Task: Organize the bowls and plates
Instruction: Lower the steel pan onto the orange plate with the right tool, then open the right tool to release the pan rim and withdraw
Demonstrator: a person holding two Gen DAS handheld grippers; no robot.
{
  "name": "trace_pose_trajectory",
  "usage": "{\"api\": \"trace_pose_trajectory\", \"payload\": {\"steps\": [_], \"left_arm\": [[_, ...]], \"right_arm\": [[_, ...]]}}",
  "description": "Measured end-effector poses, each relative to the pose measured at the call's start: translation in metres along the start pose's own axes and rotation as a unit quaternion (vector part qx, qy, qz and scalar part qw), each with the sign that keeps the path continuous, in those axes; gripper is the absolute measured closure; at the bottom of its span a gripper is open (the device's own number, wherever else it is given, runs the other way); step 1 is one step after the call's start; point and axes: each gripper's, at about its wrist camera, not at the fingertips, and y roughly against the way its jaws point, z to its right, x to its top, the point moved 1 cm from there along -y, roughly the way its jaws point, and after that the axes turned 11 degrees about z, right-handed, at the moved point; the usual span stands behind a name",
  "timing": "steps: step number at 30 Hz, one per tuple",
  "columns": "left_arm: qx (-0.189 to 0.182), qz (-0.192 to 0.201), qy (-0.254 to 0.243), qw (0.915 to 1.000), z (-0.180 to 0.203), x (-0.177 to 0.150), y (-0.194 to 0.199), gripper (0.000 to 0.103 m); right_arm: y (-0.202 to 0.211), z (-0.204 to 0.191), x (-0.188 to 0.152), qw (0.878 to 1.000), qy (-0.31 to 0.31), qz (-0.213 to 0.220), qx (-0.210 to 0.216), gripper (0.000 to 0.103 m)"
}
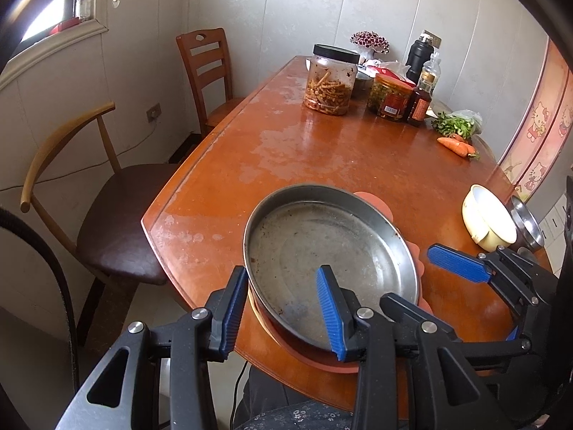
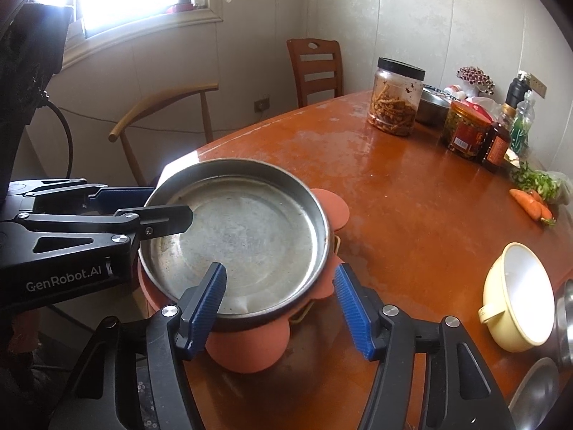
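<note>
A worn orange-brown wooden table (image 1: 322, 150) fills a corner room with pale panelled walls. Near its front edge a round metal pan (image 1: 329, 251) sits level, mouth up, on an orange scalloped plate (image 2: 322, 279) — being round, it has no long axis to speak of.

The left gripper (image 1: 283, 308) straddles the pan's near-left rim, one blue pad outside the wall and one inside; the jaws stand fairly close, but whether both pads press the rim I cannot tell. The right gripper (image 2: 283, 304) stands apart across the pan's near-right edge: its left finger lies over the pan's inside, its right finger is clear of the pan wall, above the plate's lobes.

To the right, well apart from the pan, a cream bowl (image 2: 515, 301) lies tipped on its side, mouth toward the pan, against a steel bowl (image 1: 526, 225). At the far end stand a black-lidded jar (image 1: 331, 80), a second jar (image 1: 390, 96) and bottles (image 1: 422, 96) — carrots (image 1: 458, 145) and greens (image 1: 456, 123) nearby. Two chairs (image 1: 107, 193) stand at the table's left.
</note>
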Motion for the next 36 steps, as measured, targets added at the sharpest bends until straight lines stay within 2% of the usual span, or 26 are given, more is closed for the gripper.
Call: {"api": "trace_pose_trajectory", "payload": {"steps": [6,10,20,27,36], "left_arm": [[0.009,0.003,-0.001,1.0000,0.001,0.002,0.004,0.062],[0.013,0.007,0.004,0.9999,0.002,0.004,0.007,0.056],[0.024,0.027,0.009,0.9993,0.016,0.012,0.018,0.048],[0.031,0.040,0.009,0.9987,0.041,0.024,0.023,0.046],[0.006,0.037,-0.017,0.9992,0.099,0.037,0.017,0.046]], "right_arm": [[0.008,0.007,0.001,1.000,-0.012,0.005,0.001,0.036],[0.014,0.014,0.002,1.000,-0.019,0.010,0.001,0.035],[0.033,0.033,0.006,0.999,-0.033,0.021,0.003,0.034],[0.056,0.056,0.013,0.998,-0.042,0.038,0.004,0.029],[0.099,0.089,0.012,0.996,-0.055,0.070,-0.005,0.029]]}}
